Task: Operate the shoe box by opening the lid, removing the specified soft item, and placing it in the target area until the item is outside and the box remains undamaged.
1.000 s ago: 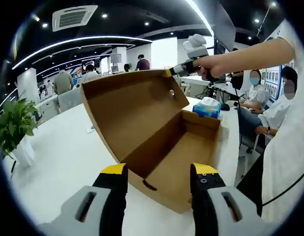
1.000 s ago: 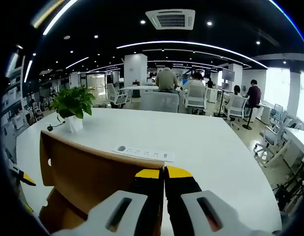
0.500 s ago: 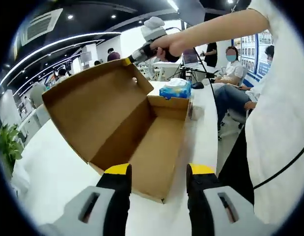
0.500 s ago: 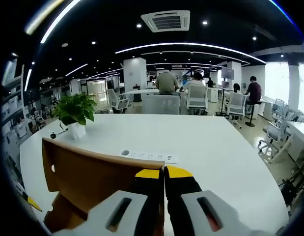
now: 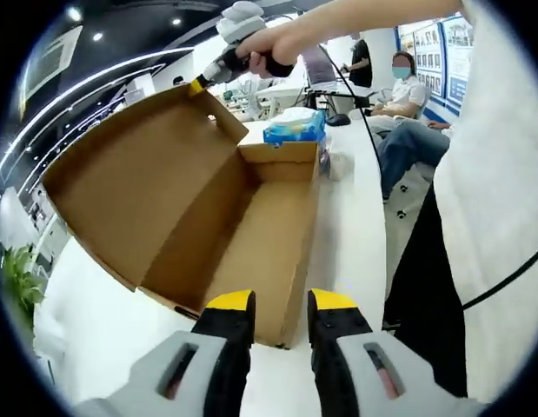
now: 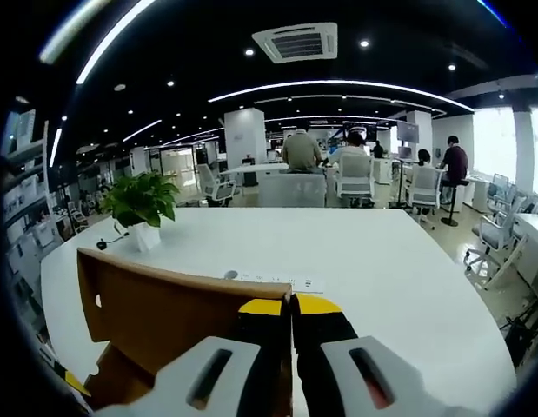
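The brown cardboard shoe box (image 5: 269,234) lies open on the white table (image 5: 360,226), and its inside looks bare. Its lid (image 5: 134,182) stands raised on the left. My right gripper (image 5: 202,83) is shut on the lid's top far corner, held by a person's hand. In the right gripper view the shut right gripper (image 6: 291,306) pinches the lid's edge (image 6: 164,304). My left gripper (image 5: 282,302) is open with a narrow gap, its yellow tips on either side of the box's near end corner. A blue soft tissue pack (image 5: 295,127) sits just beyond the box's far end.
A person's white-clothed body (image 5: 494,200) fills the right of the left gripper view, with a cable across it. Seated people are behind. A potted plant (image 6: 142,198) and a white power strip (image 6: 273,281) sit on the table beyond the lid.
My left gripper's jaws have come much closer together and the view has moved in toward the box's near end. The right gripper stays shut on the lid, which remains raised.
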Demonstrator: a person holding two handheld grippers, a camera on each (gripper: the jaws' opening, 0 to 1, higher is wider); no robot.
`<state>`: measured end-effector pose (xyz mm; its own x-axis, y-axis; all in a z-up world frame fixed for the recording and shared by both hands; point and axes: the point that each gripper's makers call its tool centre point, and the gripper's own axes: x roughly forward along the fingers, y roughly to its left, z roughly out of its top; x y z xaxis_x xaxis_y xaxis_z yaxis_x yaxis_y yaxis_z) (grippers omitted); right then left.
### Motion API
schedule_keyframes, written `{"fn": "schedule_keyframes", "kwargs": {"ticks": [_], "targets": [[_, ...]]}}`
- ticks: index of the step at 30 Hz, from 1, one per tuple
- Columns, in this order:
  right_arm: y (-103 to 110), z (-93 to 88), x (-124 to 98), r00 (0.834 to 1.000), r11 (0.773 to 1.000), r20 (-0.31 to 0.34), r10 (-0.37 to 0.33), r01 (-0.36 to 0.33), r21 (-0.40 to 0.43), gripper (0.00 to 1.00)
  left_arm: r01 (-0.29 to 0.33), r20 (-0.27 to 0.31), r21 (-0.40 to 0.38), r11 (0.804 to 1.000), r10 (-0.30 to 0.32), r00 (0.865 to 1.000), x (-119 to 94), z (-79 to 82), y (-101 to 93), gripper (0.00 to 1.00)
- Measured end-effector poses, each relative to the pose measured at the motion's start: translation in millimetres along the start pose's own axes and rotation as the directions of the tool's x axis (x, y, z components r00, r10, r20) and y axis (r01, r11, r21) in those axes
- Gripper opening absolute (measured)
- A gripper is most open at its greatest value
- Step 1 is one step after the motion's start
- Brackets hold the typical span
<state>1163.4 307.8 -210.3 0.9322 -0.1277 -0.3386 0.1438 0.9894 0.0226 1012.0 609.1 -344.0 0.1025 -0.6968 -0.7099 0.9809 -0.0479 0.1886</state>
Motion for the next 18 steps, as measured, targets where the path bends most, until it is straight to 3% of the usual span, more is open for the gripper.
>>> {"fn": "schedule_keyframes", "kwargs": {"ticks": [4, 6, 10, 12, 14, 16, 17, 18], "targets": [[0, -0.7, -2, 1.000, 1.000, -0.008, -0.013, 0.013, -0.007, 0.00, -0.046, 0.039, 0.017, 0.999, 0.046, 0.998, 9, 6.3, 2.2, 0.24], [0, -0.9, -3, 1.000, 1.000, -0.005, -0.015, 0.015, -0.018, 0.00, -0.070, -0.005, 0.058, 0.996, 0.071, 0.997, 14, -0.1, 3.5, 0.24], [0, -0.7, -3, 1.000, 1.000, -0.003, -0.012, 0.012, -0.023, 0.00, -0.042, -0.015, 0.072, 0.996, 0.043, 0.999, 23, -4.4, -2.3, 0.23], [0, -0.5, -3, 1.000, 1.000, 0.000, -0.008, 0.008, -0.012, 0.00, -0.078, -0.094, 0.097, 0.992, 0.087, 0.992, 25, -18.5, 8.6, 0.21], [-1, -0.8, -4, 1.000, 1.000, 0.005, -0.009, 0.009, -0.001, 0.00, -0.050, -0.087, 0.041, 0.998, 0.054, 0.995, 30, -19.1, 3.1, 0.19], [-1, 0.1, -4, 1.000, 1.000, 0.015, 0.000, 0.000, 0.019, 0.00, -0.049, -0.091, 0.049, 0.998, 0.053, 0.994, 30, -19.0, 1.9, 0.11], [-1, 0.4, -4, 1.000, 1.000, 0.015, -0.001, 0.001, 0.017, 0.00, -0.042, -0.119, 0.069, 0.997, 0.050, 0.992, 29, -22.7, 0.7, 0.11], [0, 0.4, -4, 1.000, 1.000, 0.014, 0.003, -0.003, 0.006, 0.00, -0.046, -0.100, 0.073, 0.996, 0.053, 0.994, 29, -19.4, 1.6, 0.10]]}}
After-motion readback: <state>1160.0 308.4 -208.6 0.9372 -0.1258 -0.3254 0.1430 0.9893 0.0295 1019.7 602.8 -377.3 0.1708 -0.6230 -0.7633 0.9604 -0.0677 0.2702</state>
